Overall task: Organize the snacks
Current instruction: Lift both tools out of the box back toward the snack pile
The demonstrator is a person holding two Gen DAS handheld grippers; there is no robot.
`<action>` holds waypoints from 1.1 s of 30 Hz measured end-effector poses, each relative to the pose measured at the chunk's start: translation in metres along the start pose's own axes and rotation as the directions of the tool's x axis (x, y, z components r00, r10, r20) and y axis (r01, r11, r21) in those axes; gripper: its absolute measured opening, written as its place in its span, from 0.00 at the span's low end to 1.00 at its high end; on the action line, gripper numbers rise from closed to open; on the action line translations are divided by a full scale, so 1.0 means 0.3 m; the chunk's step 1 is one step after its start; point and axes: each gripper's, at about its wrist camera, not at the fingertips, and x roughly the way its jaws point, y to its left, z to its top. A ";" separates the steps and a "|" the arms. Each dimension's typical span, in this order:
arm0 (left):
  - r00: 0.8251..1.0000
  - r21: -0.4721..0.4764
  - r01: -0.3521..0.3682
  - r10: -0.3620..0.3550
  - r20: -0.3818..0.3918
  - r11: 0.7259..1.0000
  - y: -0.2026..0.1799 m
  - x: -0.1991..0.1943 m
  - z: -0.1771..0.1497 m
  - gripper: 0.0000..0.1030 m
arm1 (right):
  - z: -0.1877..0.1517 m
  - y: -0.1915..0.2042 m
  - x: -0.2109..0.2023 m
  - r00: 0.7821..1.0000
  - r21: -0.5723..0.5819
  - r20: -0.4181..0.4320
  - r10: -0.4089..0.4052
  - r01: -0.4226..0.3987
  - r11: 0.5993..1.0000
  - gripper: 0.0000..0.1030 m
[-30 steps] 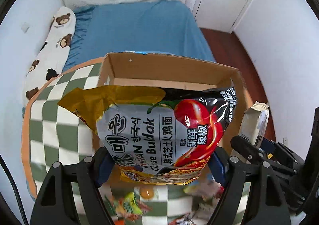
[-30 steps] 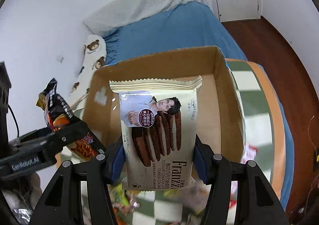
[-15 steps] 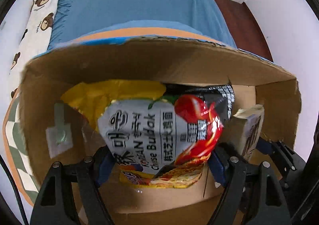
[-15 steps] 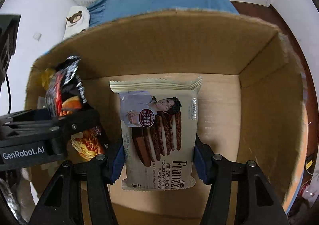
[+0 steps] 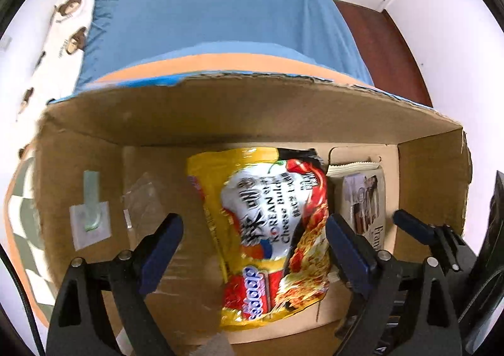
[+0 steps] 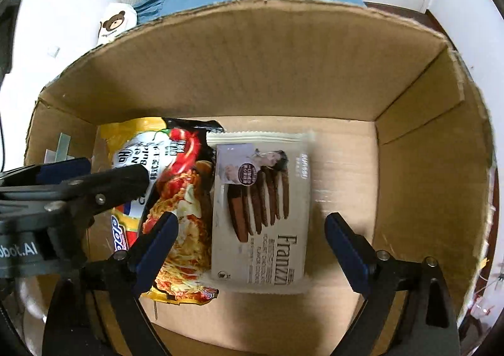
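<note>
A brown cardboard box fills both views; its far wall also shows in the right wrist view. A yellow and red Buldak noodle packet lies on the box floor. My left gripper is open over it, fingers apart on either side. A cream Franzzi cookie packet lies flat beside the noodle packet. My right gripper is open around it without gripping. The cookie packet shows in the left wrist view at the right.
The box stands on a green checked cloth with an orange border. Behind it is a bed with a blue sheet and a bear-print pillow. The left gripper's body crosses the right wrist view at the left.
Both grippers lowered into the box, opened and let go. The noodle packet and the cookie packet now lie loose on the box floor, side by side.
</note>
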 end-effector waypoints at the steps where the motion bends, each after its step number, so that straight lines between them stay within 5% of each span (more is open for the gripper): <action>1: 1.000 -0.009 0.001 -0.001 0.018 1.000 0.012 -0.018 -0.012 0.90 | 0.002 0.000 -0.007 1.000 0.003 0.003 0.000 0.000 1.000 0.93; 9: 0.987 -0.065 -0.033 0.043 0.157 0.997 0.050 -0.185 -0.160 0.90 | -0.116 0.005 -0.167 0.996 0.012 0.074 -0.046 0.045 0.999 0.93; 20: 0.947 -0.050 -0.070 0.082 0.310 0.996 0.011 -0.382 -0.400 0.90 | -0.337 -0.003 -0.447 0.964 0.012 0.242 -0.106 0.106 0.994 0.93; 28: 0.917 -0.049 -0.075 0.088 0.390 0.996 -0.007 -0.489 -0.539 0.90 | -0.464 0.017 -0.626 0.943 0.033 0.318 -0.093 0.087 0.996 0.93; 33: 0.913 -0.050 -0.049 0.065 0.403 0.998 0.010 -0.542 -0.623 0.90 | -0.572 0.030 -0.692 0.950 0.037 0.305 -0.069 0.060 0.997 0.93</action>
